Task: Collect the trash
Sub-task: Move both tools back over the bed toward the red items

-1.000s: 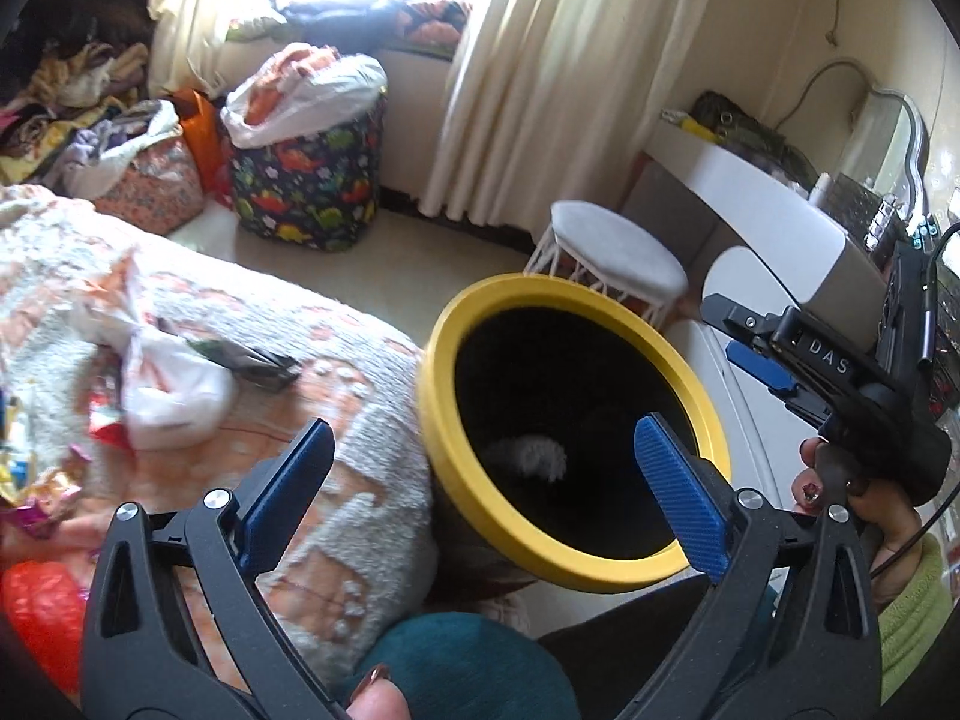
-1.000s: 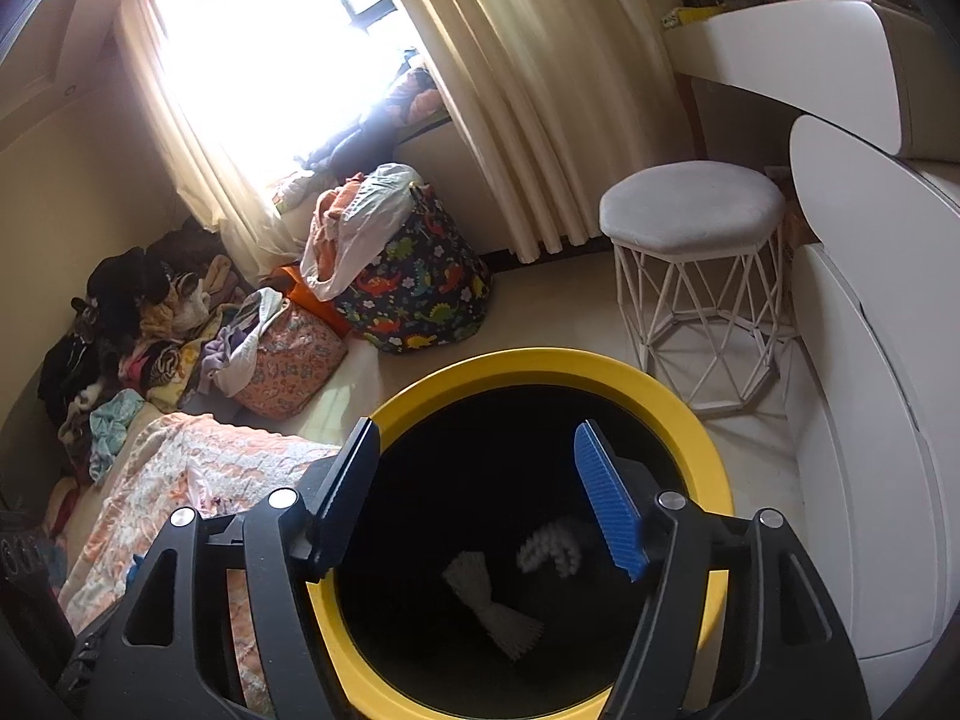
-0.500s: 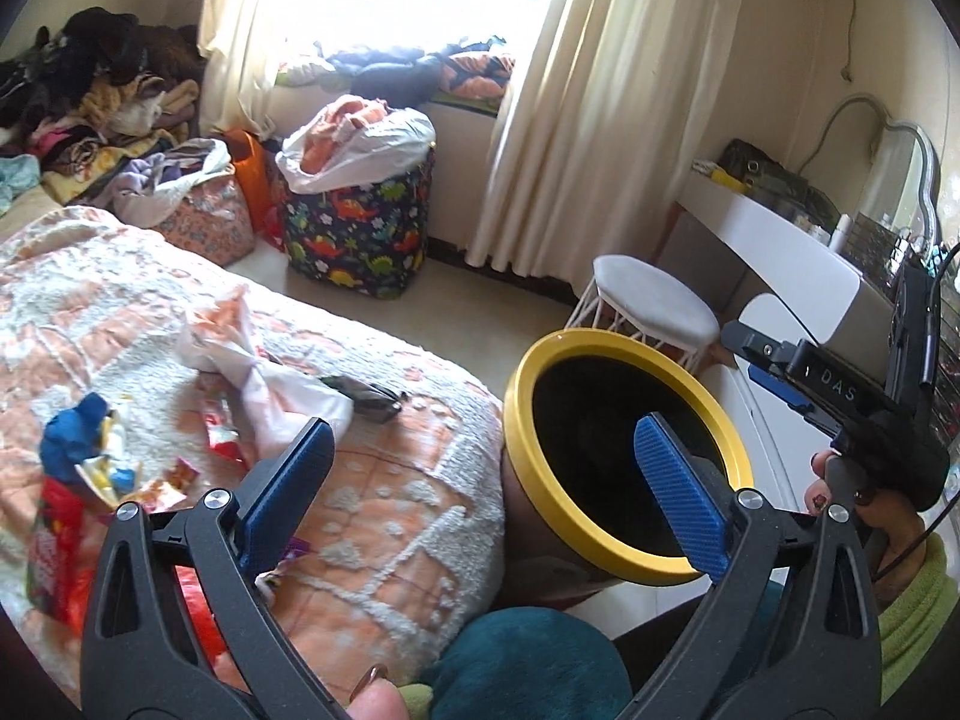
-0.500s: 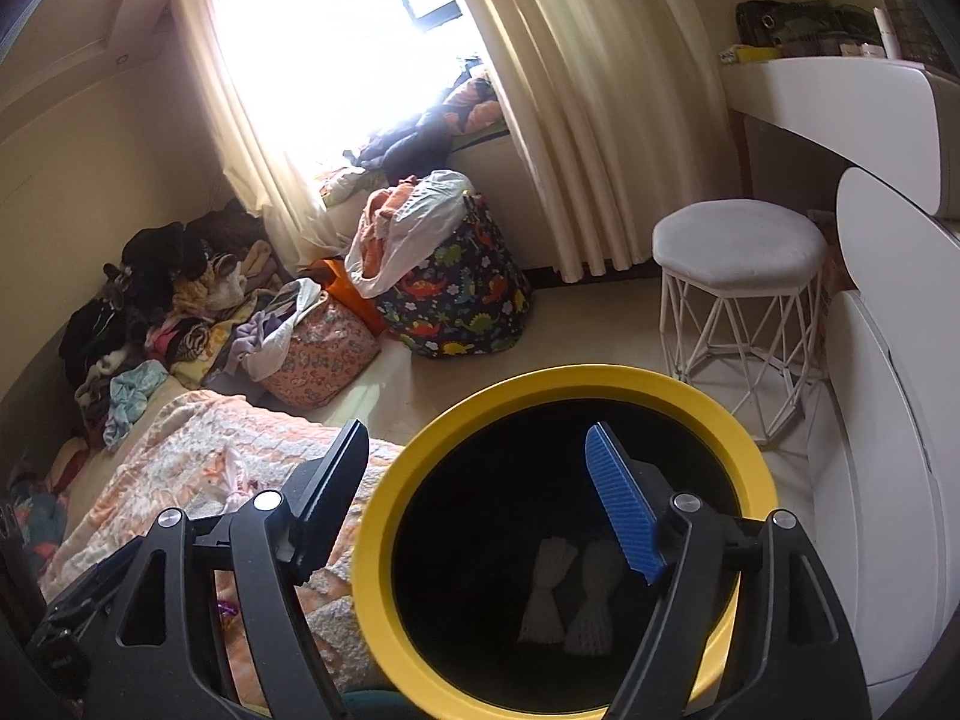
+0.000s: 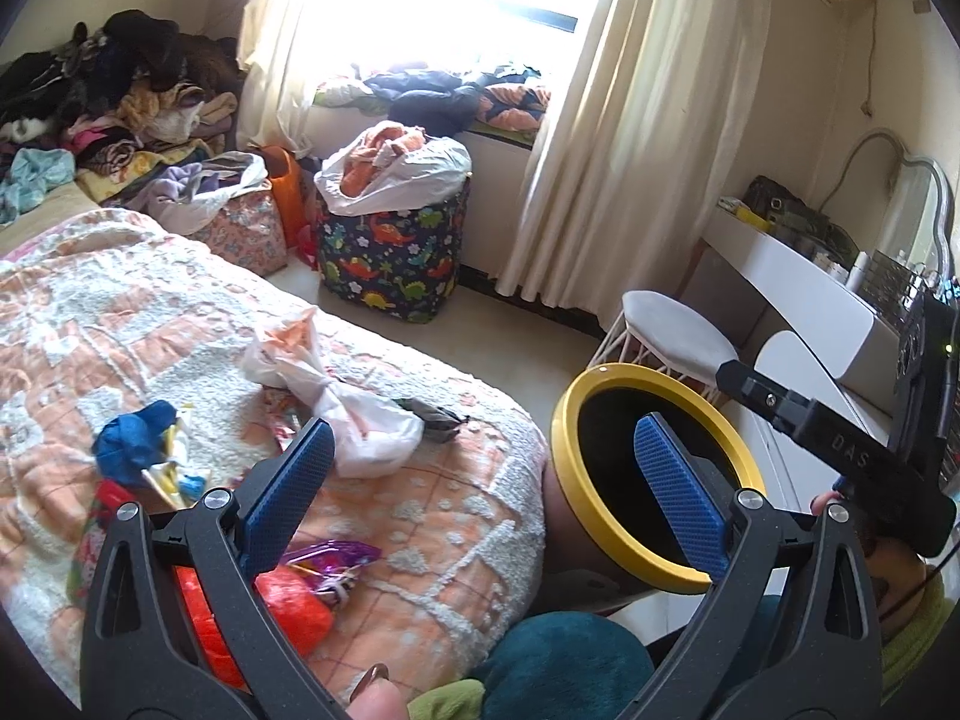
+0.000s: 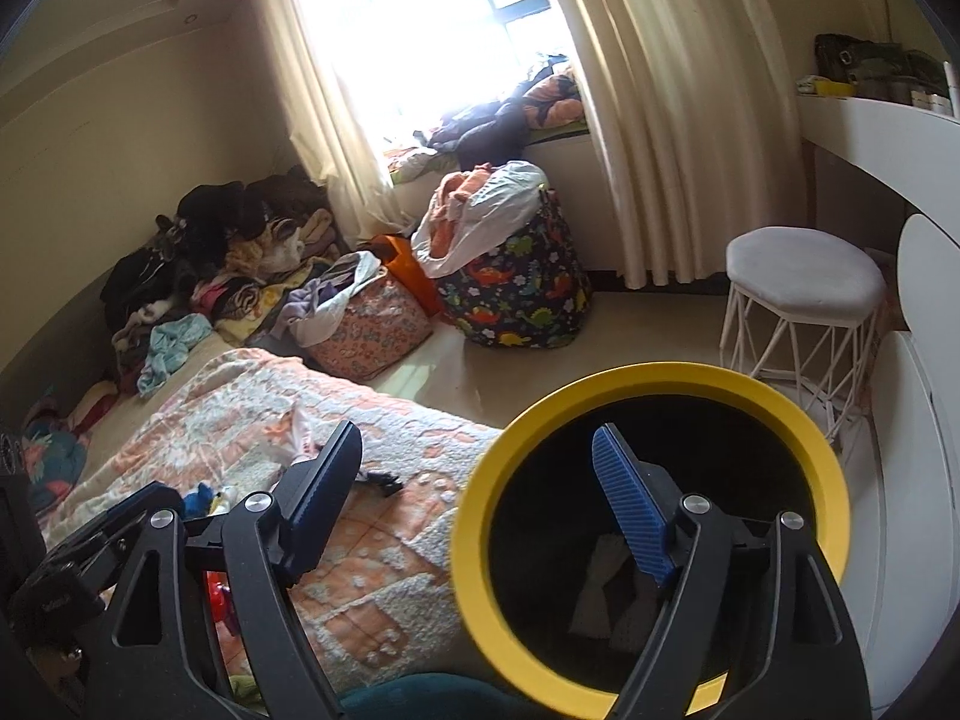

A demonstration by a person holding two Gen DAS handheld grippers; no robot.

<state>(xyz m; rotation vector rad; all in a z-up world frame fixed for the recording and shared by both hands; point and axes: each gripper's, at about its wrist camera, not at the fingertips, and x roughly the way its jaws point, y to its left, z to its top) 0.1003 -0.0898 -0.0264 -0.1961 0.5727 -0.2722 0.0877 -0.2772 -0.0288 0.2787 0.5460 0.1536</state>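
Left wrist: left tool agape, bin beside bed edge.

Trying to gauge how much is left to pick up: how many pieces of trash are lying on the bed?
About 5: white bag, dark wrapper, blue-yellow wad, purple foil, orange-red bag. The left gripper may hide more.

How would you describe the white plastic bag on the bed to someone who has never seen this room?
Start at the bed with the orange and white blanket. Near its foot, toward the yellow-rimmed bin, lies a crumpled white plastic bag. It is pale and knotted, unlike the blue, red and purple wrappers nearby.
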